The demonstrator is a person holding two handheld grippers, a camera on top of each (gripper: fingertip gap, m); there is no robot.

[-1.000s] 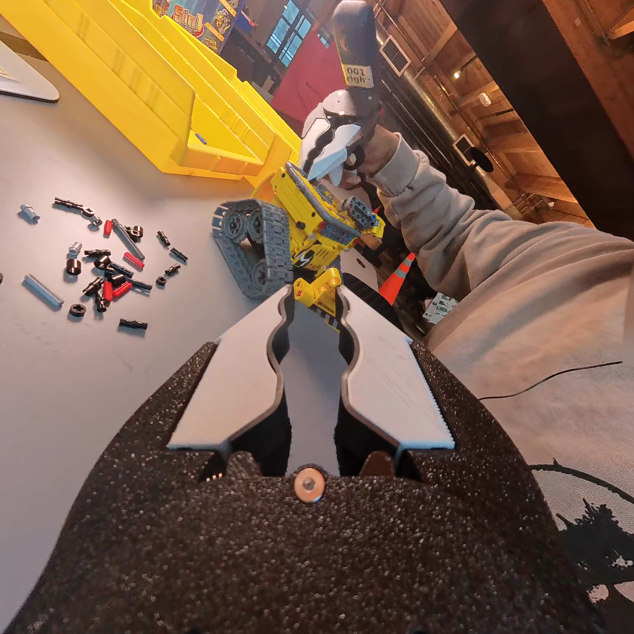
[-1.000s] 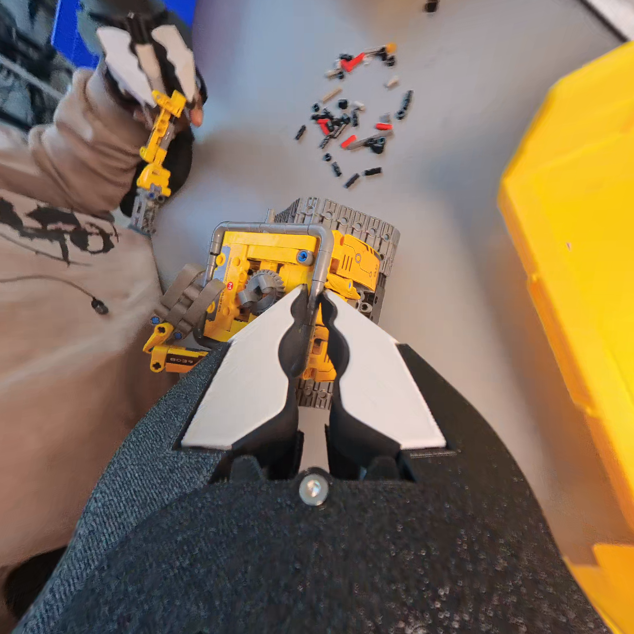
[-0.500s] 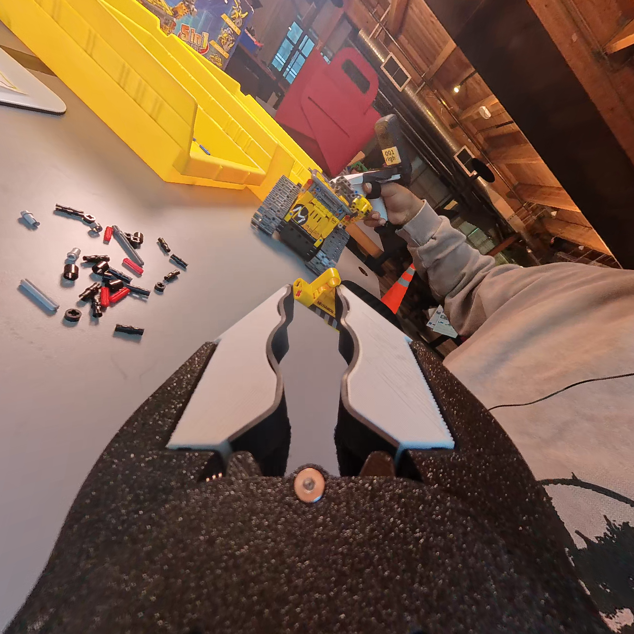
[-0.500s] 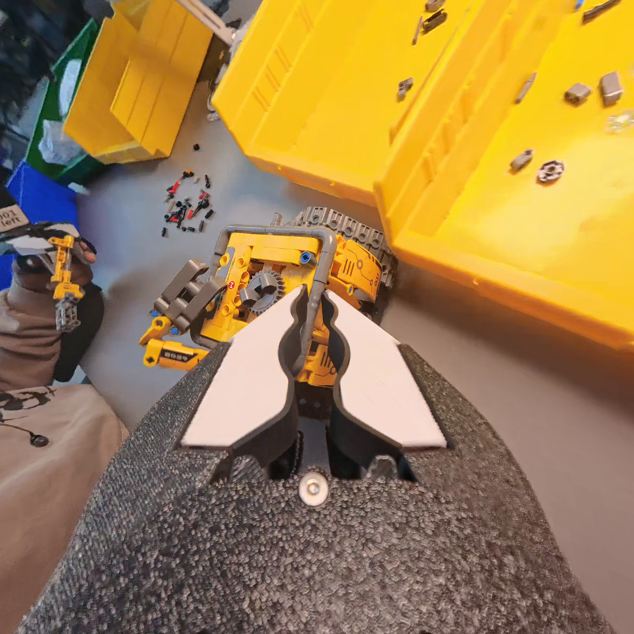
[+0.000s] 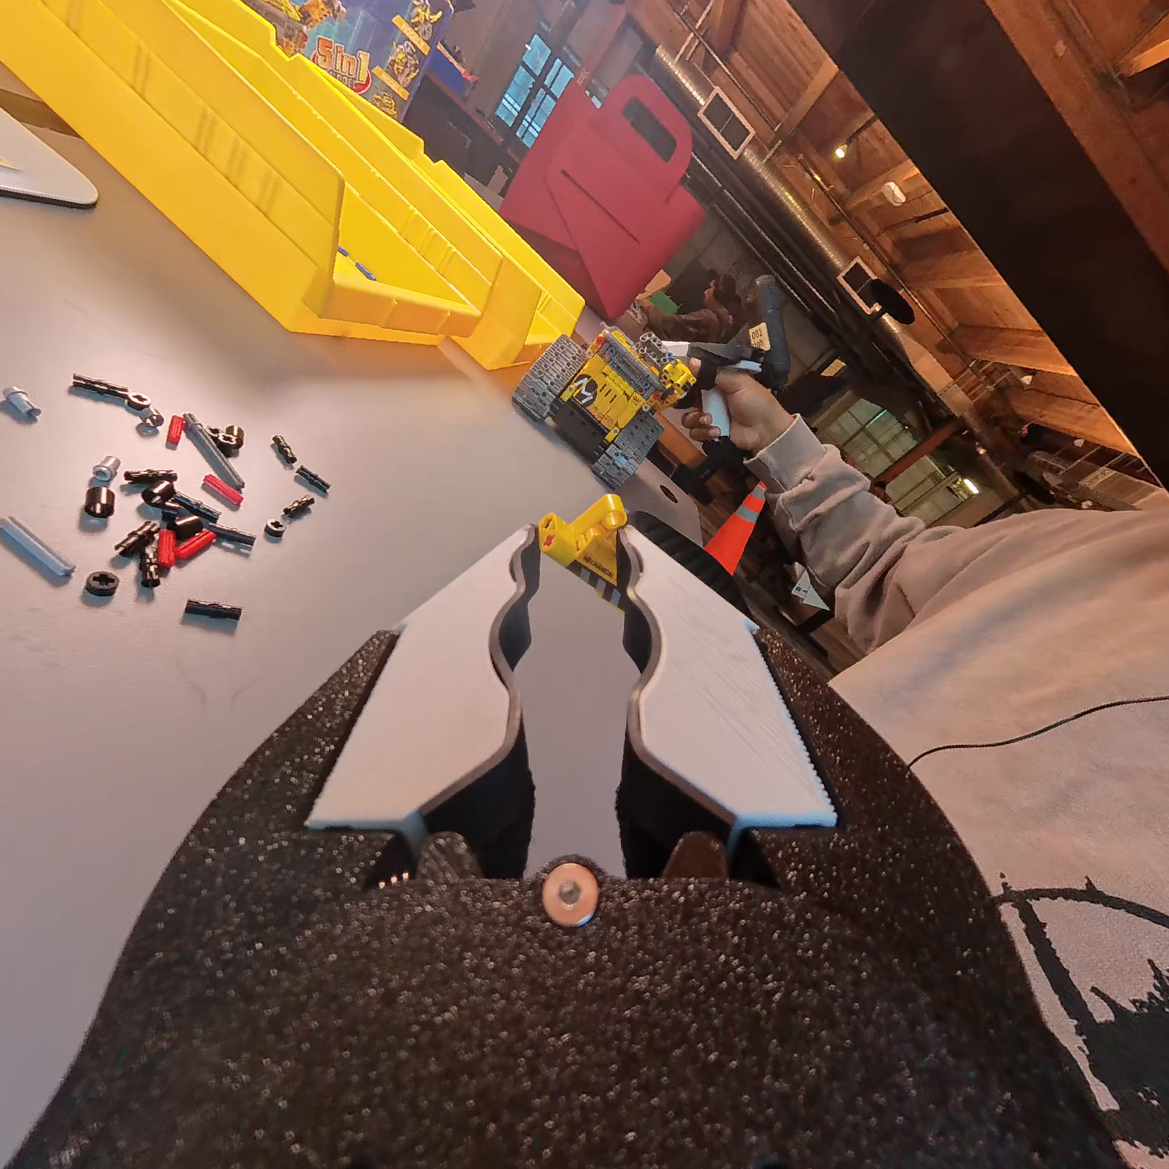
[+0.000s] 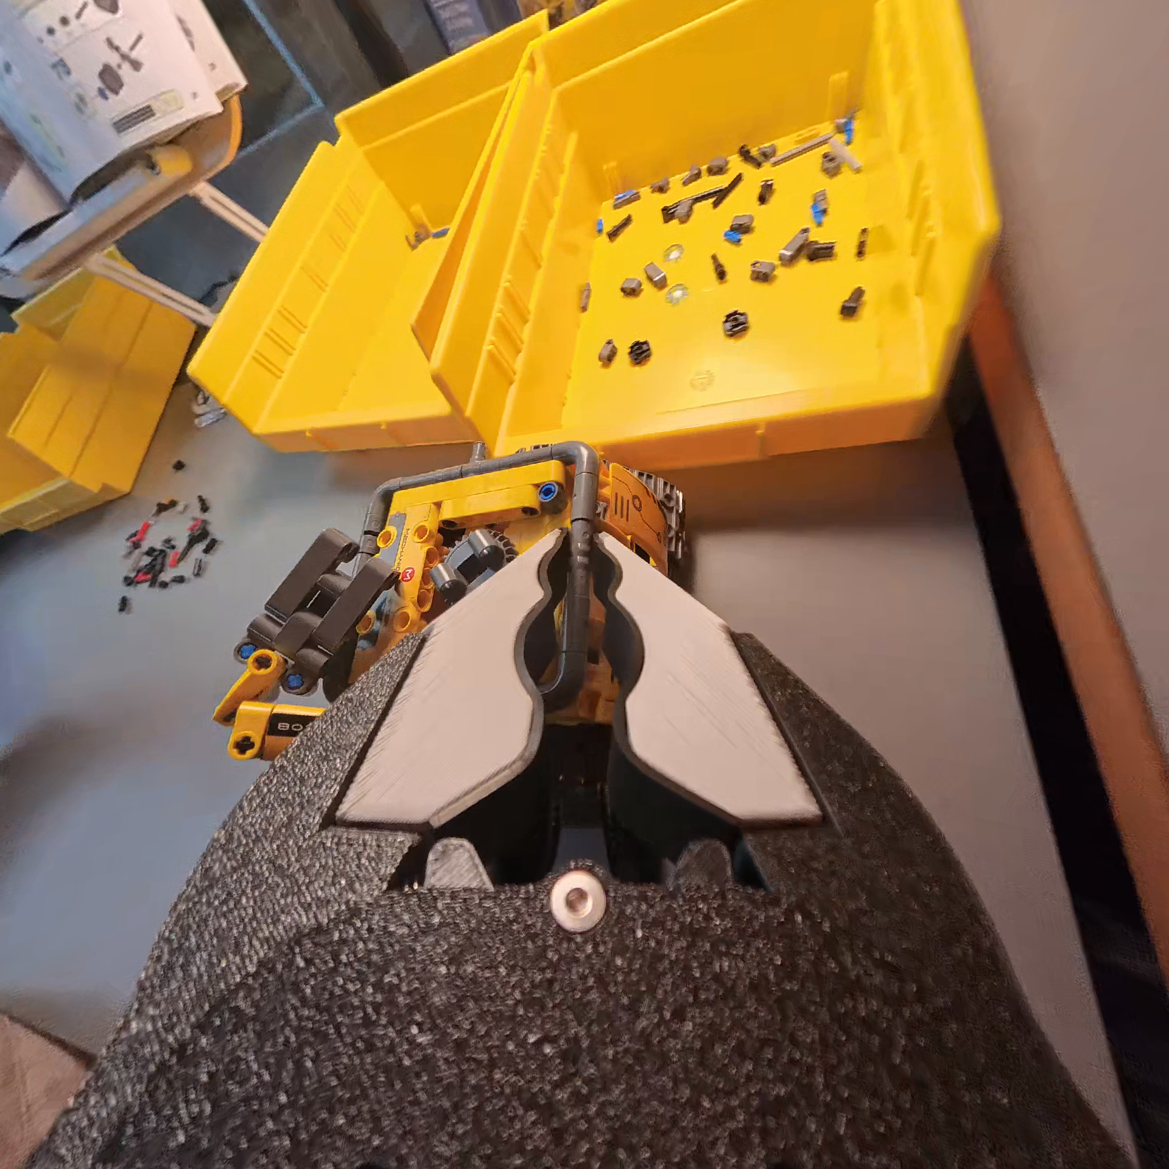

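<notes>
Left wrist view gives me my left gripper (image 5: 579, 538) pinched narrow on a small yellow brick arm (image 5: 582, 538), its far end poking out just past the fingertips, with a striped sticker showing in the gap below. Ahead and to the left of the tool, a scatter of loose black, red and grey pins (image 5: 158, 500) lies on the grey table (image 5: 379, 506). Farther ahead, near the table's far edge, I see the yellow tracked vehicle model (image 5: 601, 398) from its side, with the right gripper (image 5: 686, 360) reaching it from the right, held by a hand (image 5: 737, 411) in a beige sleeve; from here I cannot tell what part that gripper grips. Right wrist view settles it: the fingertips are closed on a grey pipe-like frame bar (image 6: 579, 569) running along the model's top, the bar passing straight between the fingers, and the model sits directly under and ahead of the tool. This view also shows what the other cannot: dark grey links (image 6: 322, 601) hanging off the model's left, and the insides of the yellow bins (image 6: 727, 253) just beyond it, the nearer right bin scattered with small dark and blue pieces (image 6: 734, 240). An open instruction booklet (image 6: 107, 82) stands far ahead to the left. The left view shows these bins only as low walls.
</notes>
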